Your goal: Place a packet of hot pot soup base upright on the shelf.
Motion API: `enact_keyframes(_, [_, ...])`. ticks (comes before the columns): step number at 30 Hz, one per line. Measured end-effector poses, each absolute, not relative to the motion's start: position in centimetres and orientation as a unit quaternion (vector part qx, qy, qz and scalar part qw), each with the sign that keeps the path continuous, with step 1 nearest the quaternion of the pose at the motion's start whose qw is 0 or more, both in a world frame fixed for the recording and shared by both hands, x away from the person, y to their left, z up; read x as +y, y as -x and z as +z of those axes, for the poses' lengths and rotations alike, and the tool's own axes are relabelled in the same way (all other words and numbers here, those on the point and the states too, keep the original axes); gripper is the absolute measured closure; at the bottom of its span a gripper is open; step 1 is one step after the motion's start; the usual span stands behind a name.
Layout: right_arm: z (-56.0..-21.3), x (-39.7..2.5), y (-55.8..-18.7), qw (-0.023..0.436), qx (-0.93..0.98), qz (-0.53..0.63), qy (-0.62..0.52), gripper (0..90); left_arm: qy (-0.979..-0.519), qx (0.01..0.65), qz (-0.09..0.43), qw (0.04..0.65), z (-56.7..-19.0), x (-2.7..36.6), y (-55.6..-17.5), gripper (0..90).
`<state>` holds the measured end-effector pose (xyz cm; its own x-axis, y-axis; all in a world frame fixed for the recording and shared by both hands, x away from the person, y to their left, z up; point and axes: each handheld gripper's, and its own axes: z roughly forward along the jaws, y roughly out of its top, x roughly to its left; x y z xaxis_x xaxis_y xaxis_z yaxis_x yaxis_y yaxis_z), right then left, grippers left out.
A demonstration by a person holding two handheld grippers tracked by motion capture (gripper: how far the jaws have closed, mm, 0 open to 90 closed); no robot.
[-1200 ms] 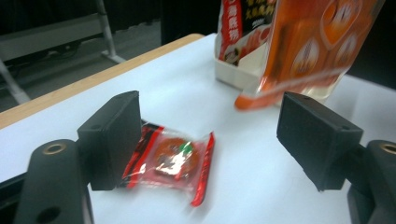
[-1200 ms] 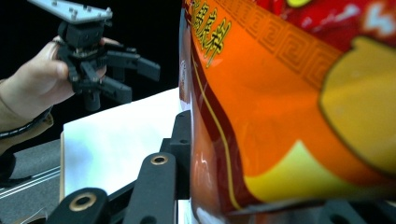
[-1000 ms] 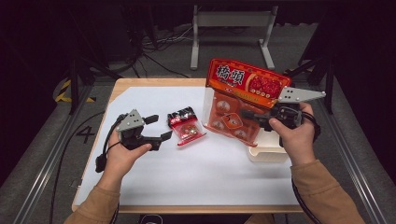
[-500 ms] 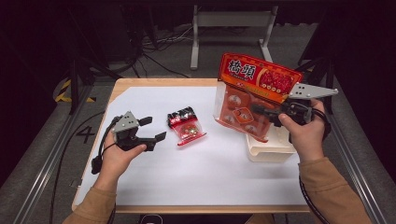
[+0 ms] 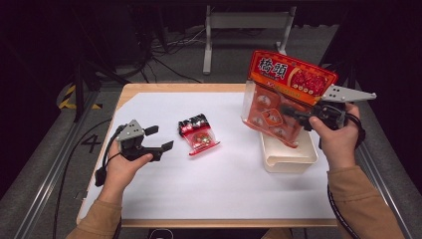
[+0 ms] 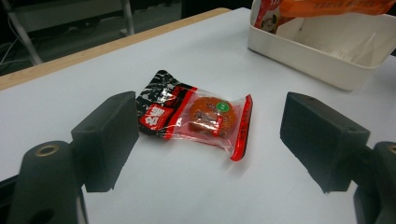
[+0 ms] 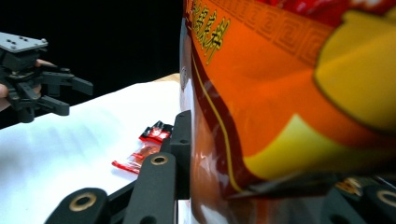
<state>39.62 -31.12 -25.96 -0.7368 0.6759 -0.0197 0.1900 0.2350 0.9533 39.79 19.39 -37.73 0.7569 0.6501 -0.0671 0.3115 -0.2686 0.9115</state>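
Looking down from the high view, the right claw (image 5: 293, 112) sits at the right of the frame, clamped on a large red-and-orange snack bag (image 5: 283, 97) that it holds up, tilted, above the worktop (image 5: 224, 184). The bag's lower edge hangs over a cream plastic tray (image 5: 288, 154) lying just below it, right of centre. Left of centre in the frame, the left claw (image 5: 161, 139) rests low over the white surface with its jaws spread wide and nothing between them. A small red-and-black snack packet (image 5: 197, 134) lies flat just to the right of that claw, apart from it and well apart from the tray.

In the left gripper view, the two black jaws rise from the bottom corners, far apart and empty. The small snack packet (image 6: 196, 114) lies in the middle of the frame between and beyond them, its black end toward the left, a round orange snack visible through the clear wrapper. The cream tray (image 6: 327, 44) fills the upper right, with the bottom of the big bag (image 6: 317, 7) over it at the top edge.

In the right gripper view, the big bag (image 7: 289, 102) takes up the right two thirds of the frame, pinched between the jaws at the bottom. The small packet (image 7: 147, 144) lies on the white sheet left of centre, and the left claw (image 7: 72, 95) hovers open at the upper left.
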Motion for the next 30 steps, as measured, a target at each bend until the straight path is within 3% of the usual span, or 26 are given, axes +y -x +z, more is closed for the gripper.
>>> enact_keyframes(30, [-27.3,-35.5,-40.0,0.263,0.737,0.525,-0.333,70.3,-0.767,0.331,0.157,0.527,-38.1,20.8,-39.9,19.7])
